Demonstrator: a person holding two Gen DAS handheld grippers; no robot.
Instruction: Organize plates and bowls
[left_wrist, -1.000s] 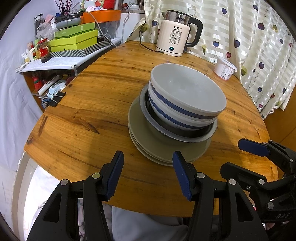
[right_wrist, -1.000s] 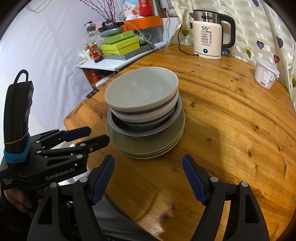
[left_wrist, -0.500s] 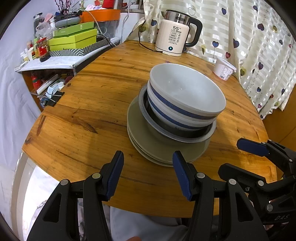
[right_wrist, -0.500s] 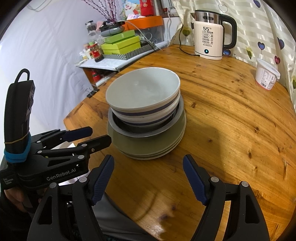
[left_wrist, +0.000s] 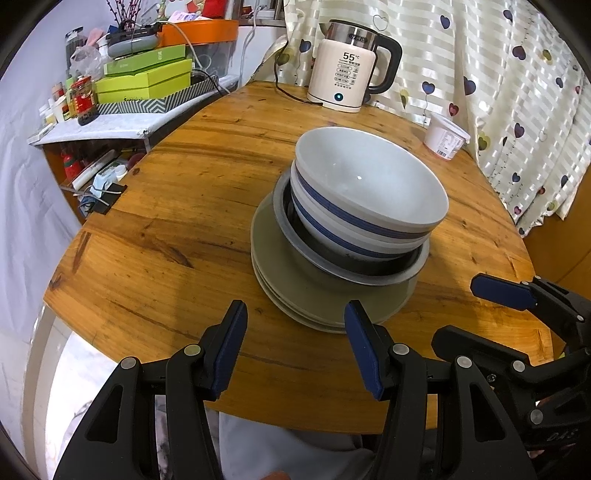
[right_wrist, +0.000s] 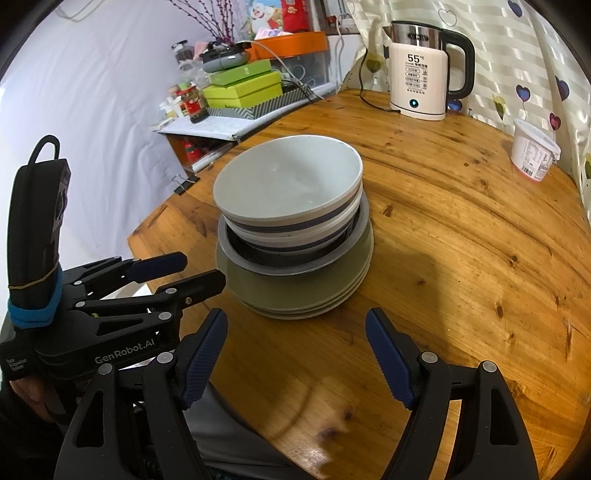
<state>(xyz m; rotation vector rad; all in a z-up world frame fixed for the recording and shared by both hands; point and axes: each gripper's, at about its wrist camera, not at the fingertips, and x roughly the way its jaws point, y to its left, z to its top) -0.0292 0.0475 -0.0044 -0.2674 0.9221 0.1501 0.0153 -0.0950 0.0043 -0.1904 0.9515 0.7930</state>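
Both sets of jaws parted and empty: left gripper (left_wrist: 295, 332) and right gripper (right_wrist: 295, 349) side by side above the near edge of the desk (right_wrist: 461, 258). Just ahead of both, apart from the pads: striped bowls (left_wrist: 369, 192) nested in a grey pan (left_wrist: 354, 271) atop stacked plates (left_wrist: 295, 295).

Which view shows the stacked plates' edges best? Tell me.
The right wrist view: the olive plates show their layered rims, unobstructed, beneath the grey dish and striped bowls. In the left wrist view, the left gripper's finger overlaps the plates' near rim.
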